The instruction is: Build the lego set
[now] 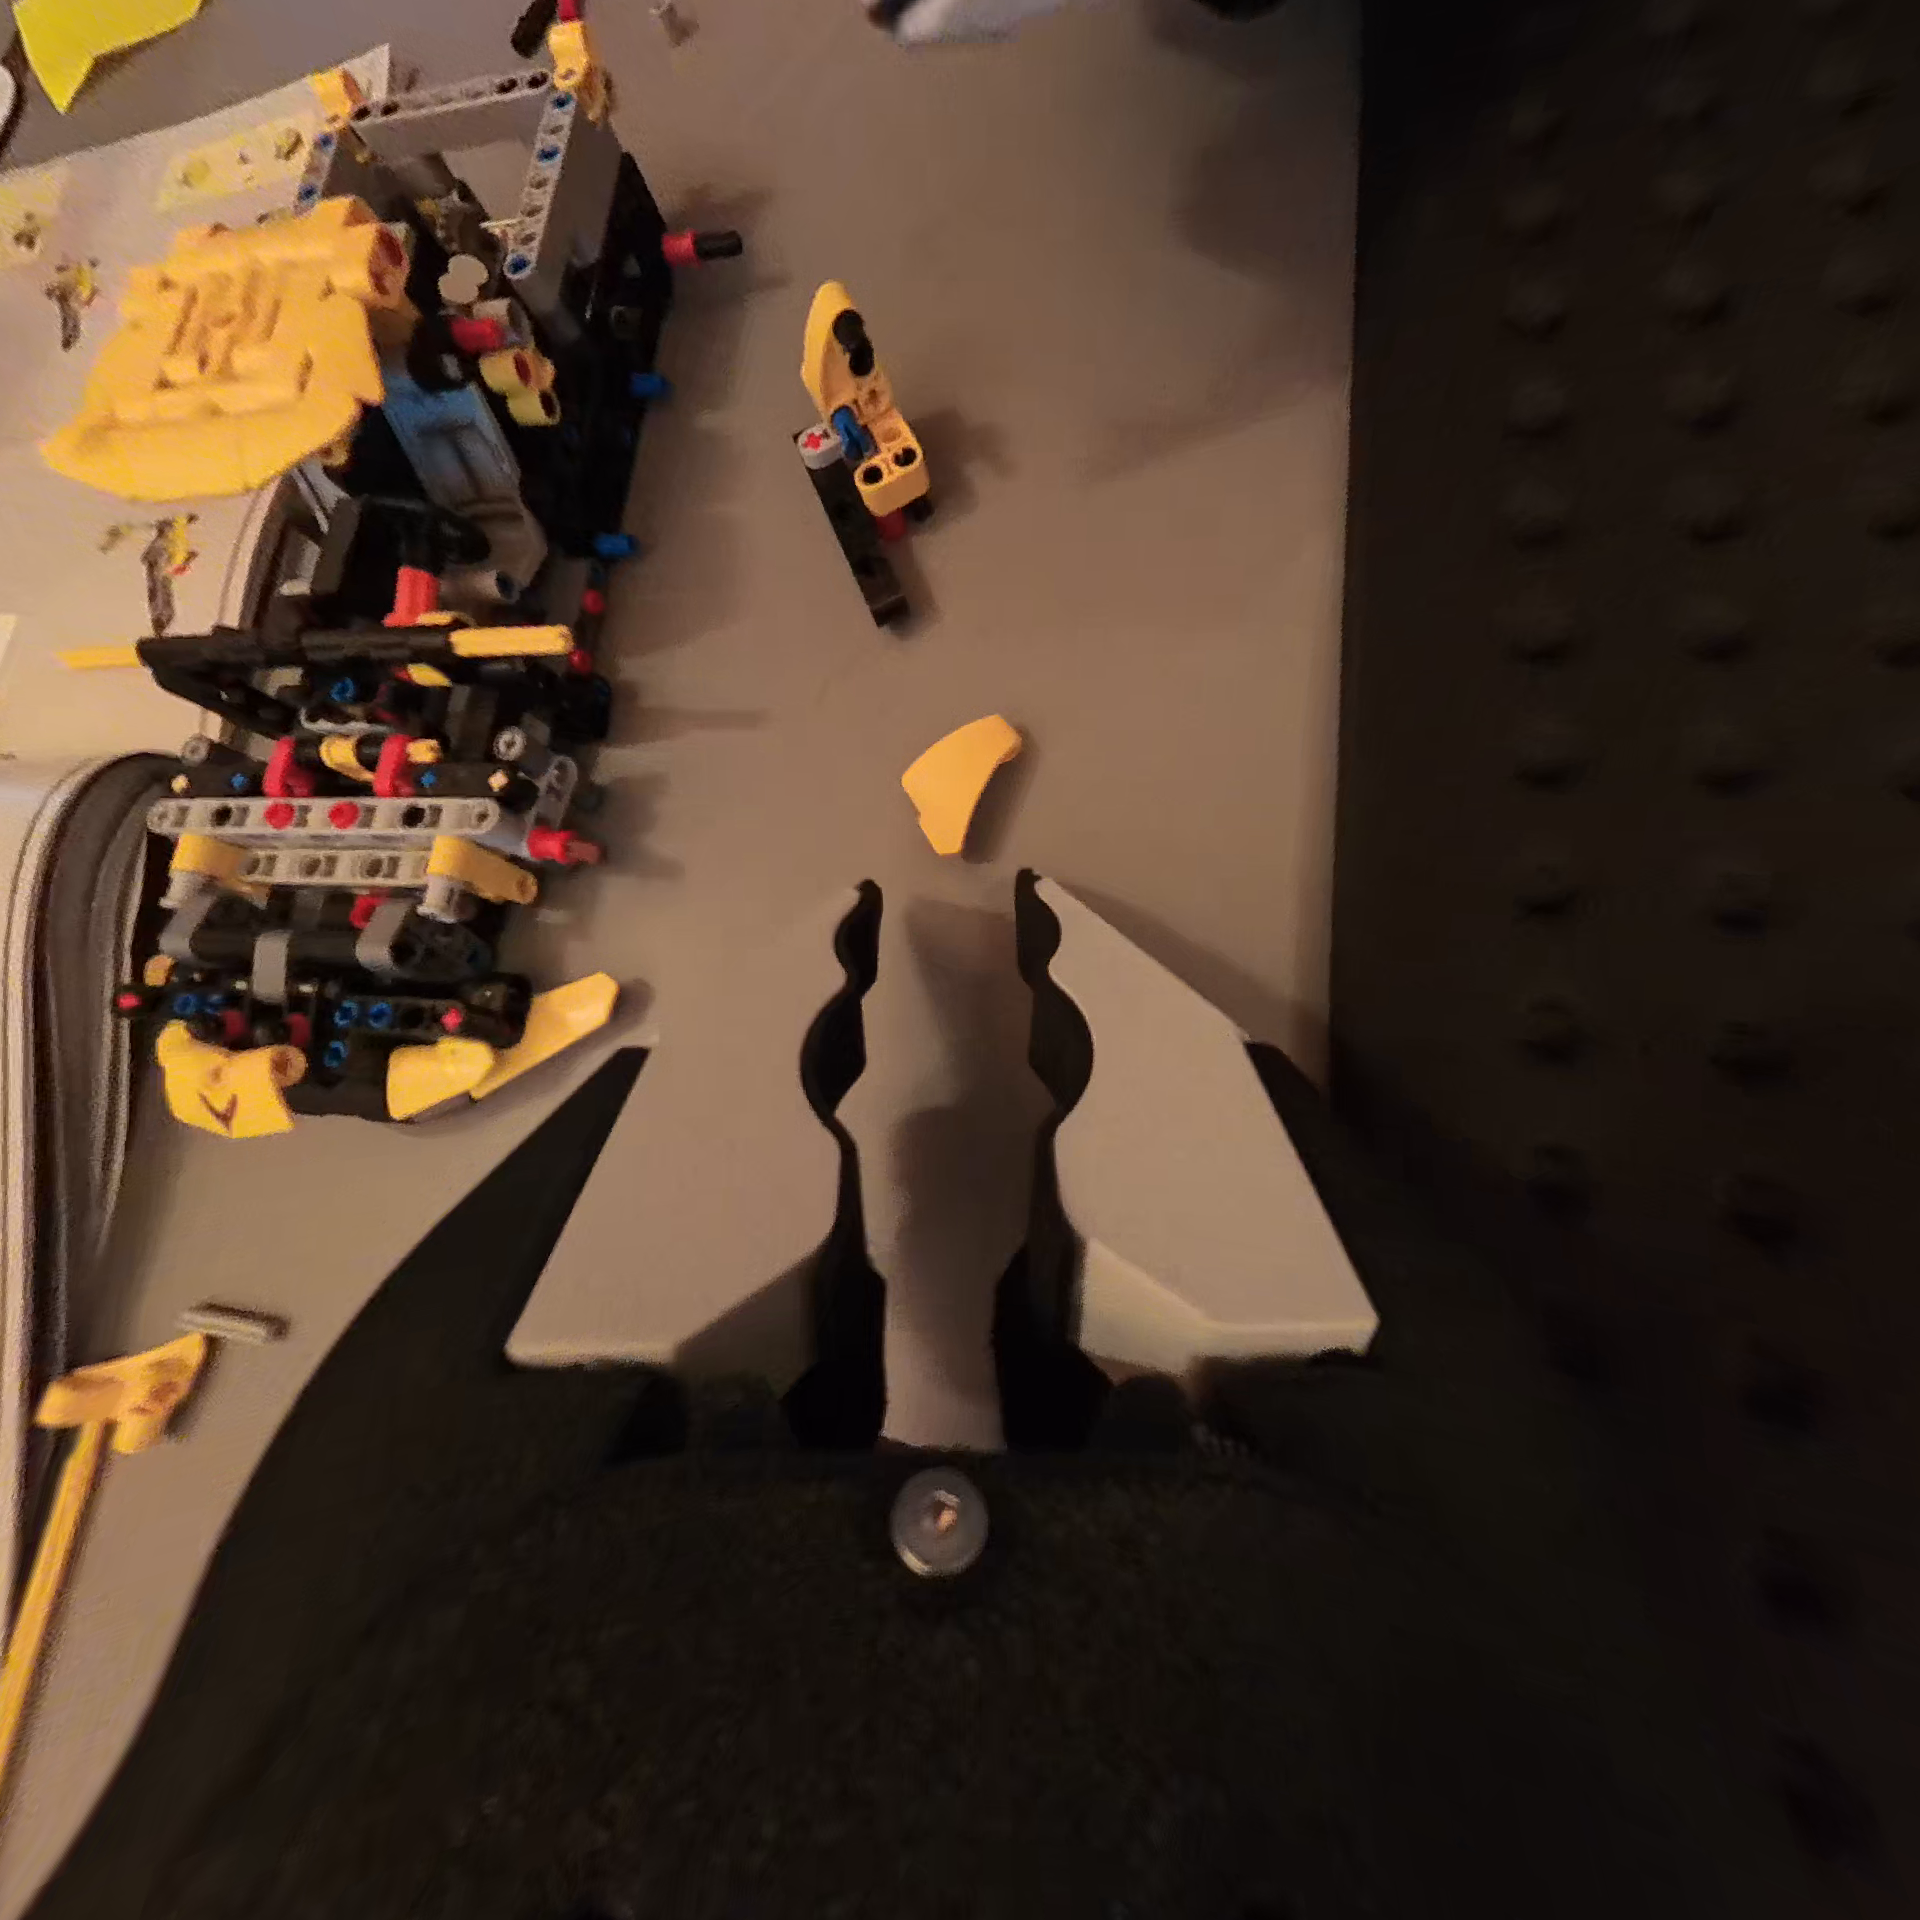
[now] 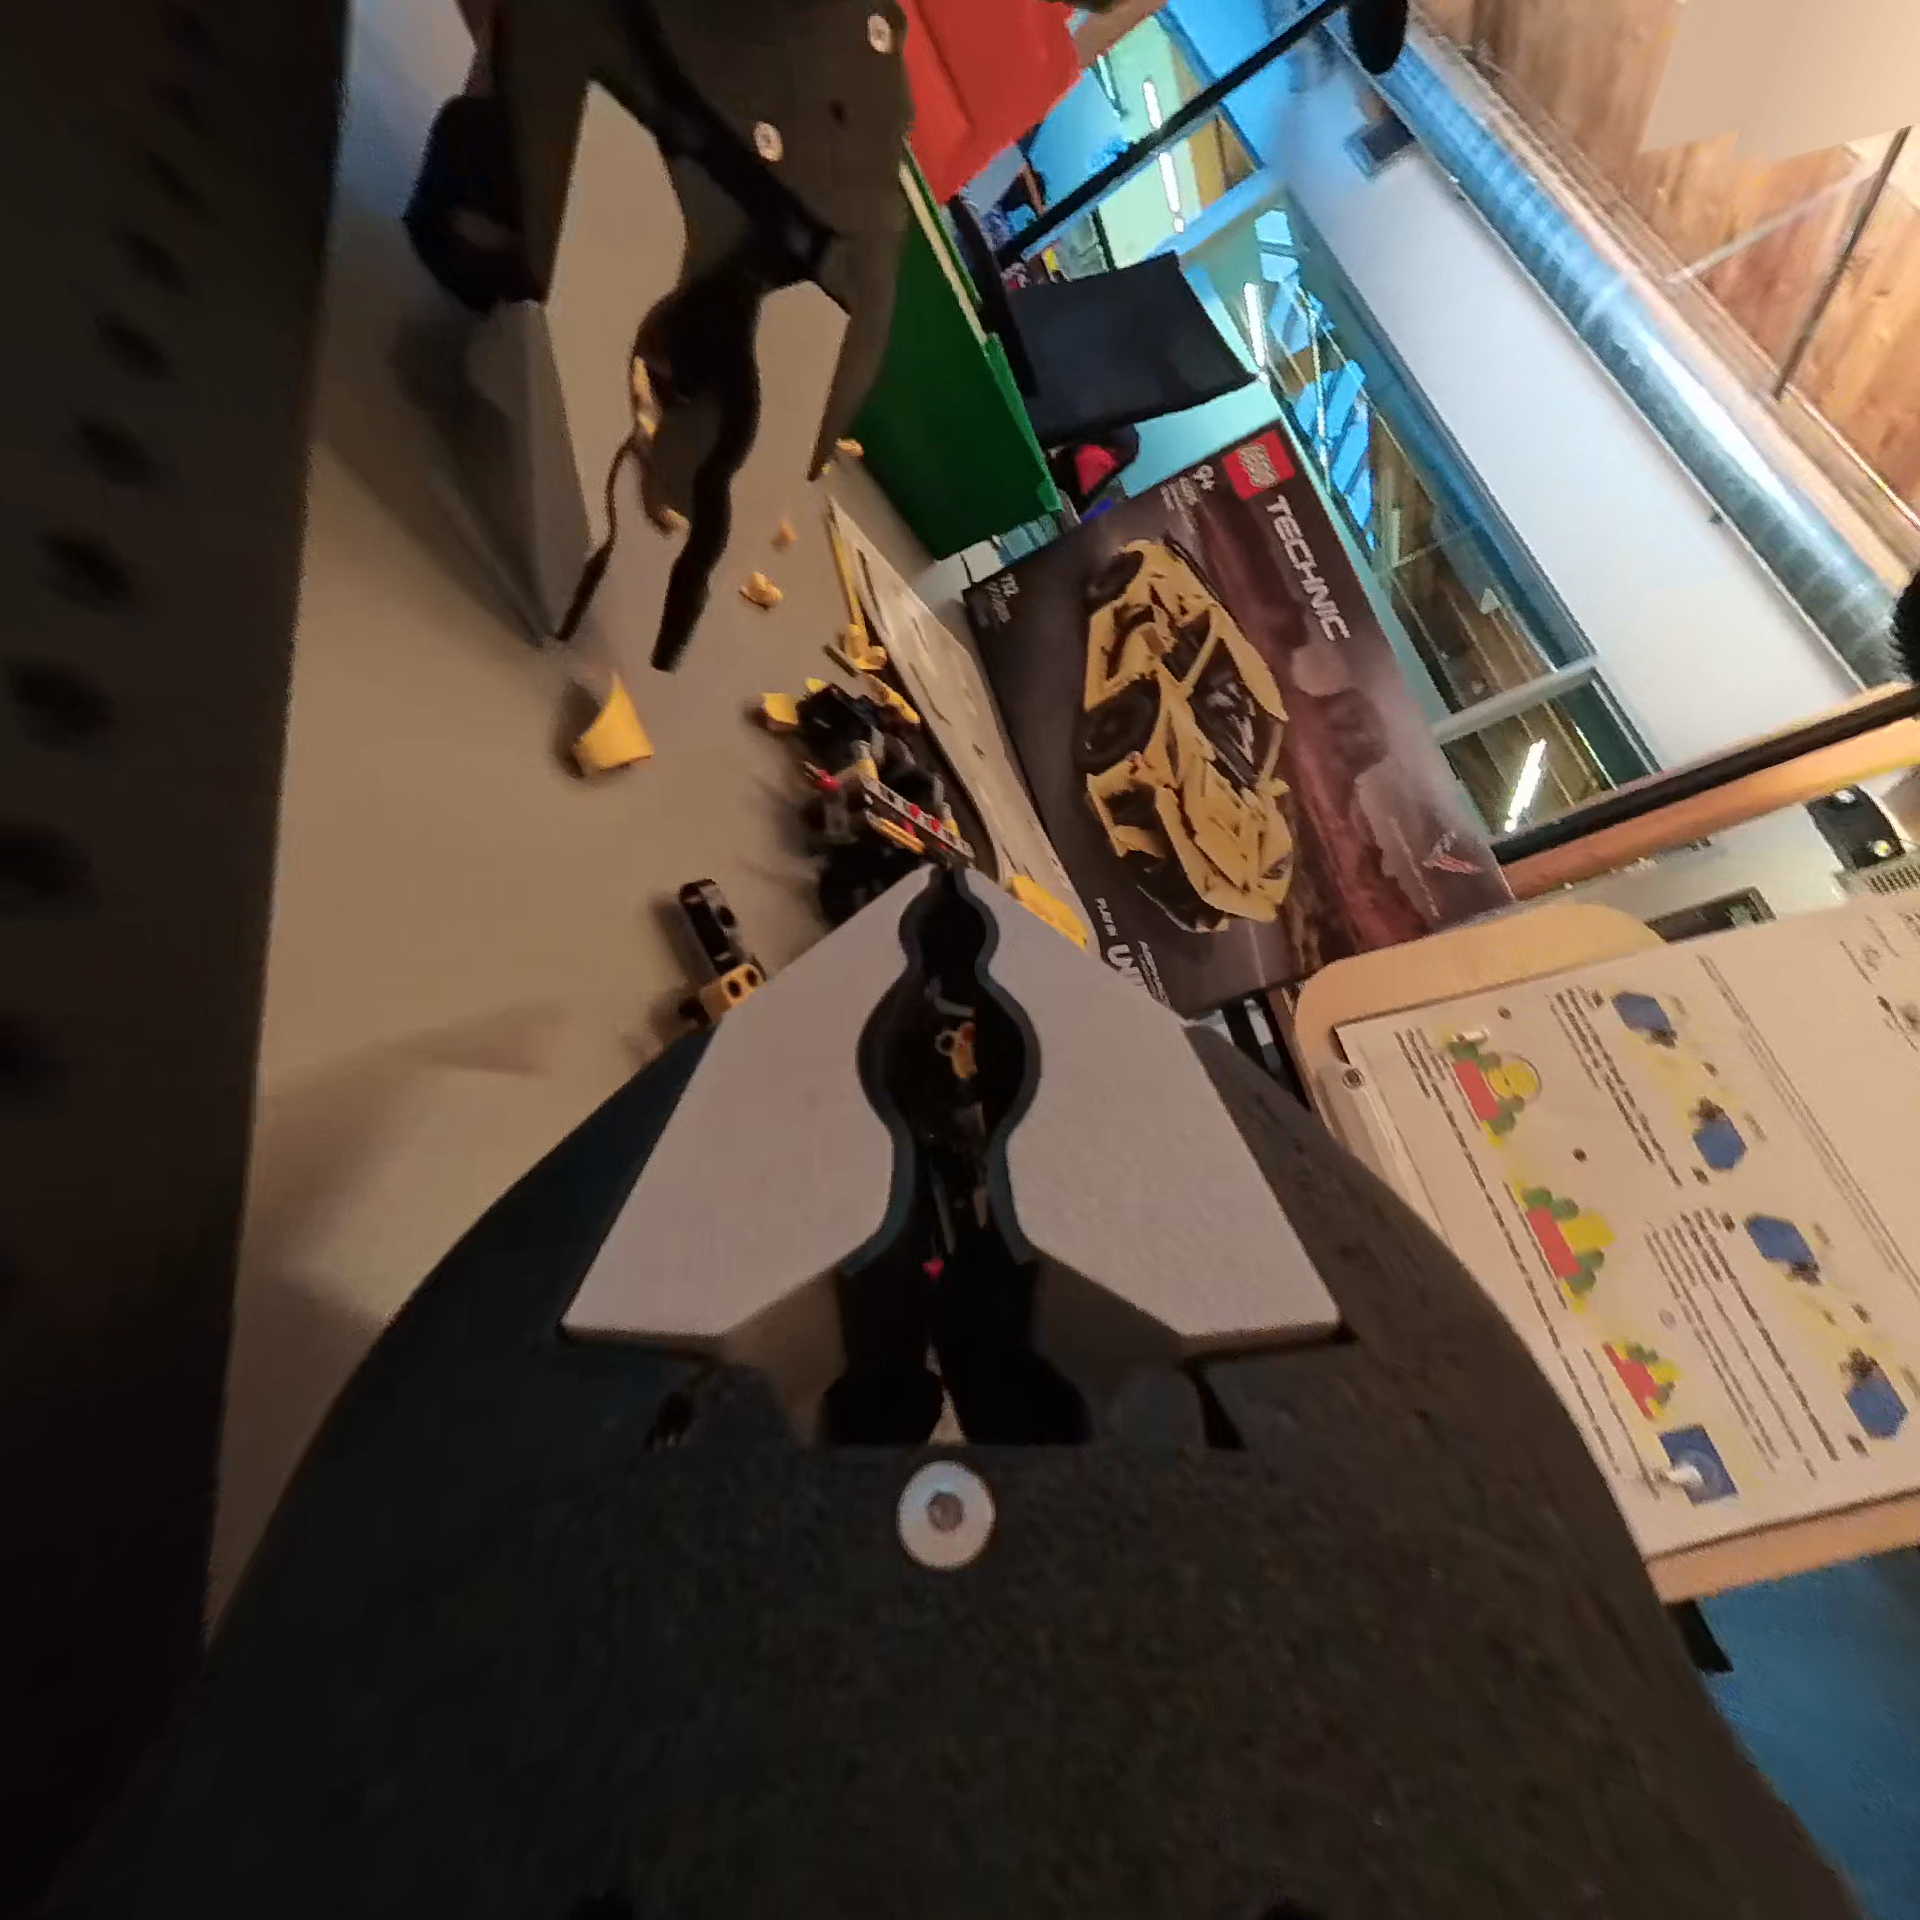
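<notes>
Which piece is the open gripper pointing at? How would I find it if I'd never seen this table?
Start at the big half-built yellow and black car model on the grey table. Look to its side for the open left gripper; just past its tips lies a small curved yellow panel. It lies alone, plain and smooth, unlike the nearby yellow and black subassembly with pins.

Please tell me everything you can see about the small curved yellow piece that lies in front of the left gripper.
The yellow piece is a small curved panel of smooth, glossy plastic, shaped like a bent wedge, one end wider. It lies loose on the grey table, apart from the other parts. The left gripper is open just short of it, and its fingers do not touch it. The right wrist view shows it resting on an edge, arched upward.
</notes>
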Demonstrator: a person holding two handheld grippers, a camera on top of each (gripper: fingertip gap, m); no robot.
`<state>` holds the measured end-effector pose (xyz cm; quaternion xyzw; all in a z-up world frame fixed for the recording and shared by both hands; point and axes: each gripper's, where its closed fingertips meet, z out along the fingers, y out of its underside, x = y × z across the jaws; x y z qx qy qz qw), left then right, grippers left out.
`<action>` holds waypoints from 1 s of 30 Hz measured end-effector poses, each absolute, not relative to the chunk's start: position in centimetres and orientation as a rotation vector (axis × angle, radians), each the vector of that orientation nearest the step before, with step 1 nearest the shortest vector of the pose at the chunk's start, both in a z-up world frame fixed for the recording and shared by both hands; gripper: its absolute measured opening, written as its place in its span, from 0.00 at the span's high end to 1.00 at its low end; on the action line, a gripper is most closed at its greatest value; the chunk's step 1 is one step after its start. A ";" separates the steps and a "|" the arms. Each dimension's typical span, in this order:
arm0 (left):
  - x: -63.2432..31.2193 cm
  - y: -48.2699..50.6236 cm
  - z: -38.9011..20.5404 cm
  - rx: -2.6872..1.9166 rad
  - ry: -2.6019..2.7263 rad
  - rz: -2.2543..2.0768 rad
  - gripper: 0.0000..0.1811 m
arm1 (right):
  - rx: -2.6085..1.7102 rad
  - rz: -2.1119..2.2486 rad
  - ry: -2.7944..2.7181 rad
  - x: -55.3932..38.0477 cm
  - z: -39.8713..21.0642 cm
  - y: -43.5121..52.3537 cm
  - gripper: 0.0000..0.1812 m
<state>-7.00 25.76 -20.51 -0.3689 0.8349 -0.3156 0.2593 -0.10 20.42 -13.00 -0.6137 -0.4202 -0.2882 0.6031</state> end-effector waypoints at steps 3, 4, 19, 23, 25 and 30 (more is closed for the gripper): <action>-7.2 25.8 -20.1 -1.082 2.222 -0.879 0.86 | -1.407 -0.632 -1.016 -1.4 -13.4 20.6 1.00; -7.2 25.9 -19.8 -1.098 2.200 -0.885 0.86 | -1.404 -0.612 -1.023 -1.8 -13.5 20.6 1.00; -8.0 23.7 -15.8 -1.420 2.036 -1.549 0.86 | -1.384 -0.412 -0.930 -4.3 -12.3 21.6 1.00; -7.9 26.3 -18.6 -1.448 2.076 -1.262 0.85 | -1.353 -0.407 -1.080 -4.9 -13.4 21.2 1.00; -8.0 26.7 -19.9 -1.431 2.123 -1.129 0.82 | -1.333 -0.407 -1.173 -4.7 -13.7 21.4 1.00; -7.0 26.3 -21.0 -1.292 2.175 -0.929 0.79 | -1.257 -0.380 -1.429 -5.2 -15.3 22.5 1.00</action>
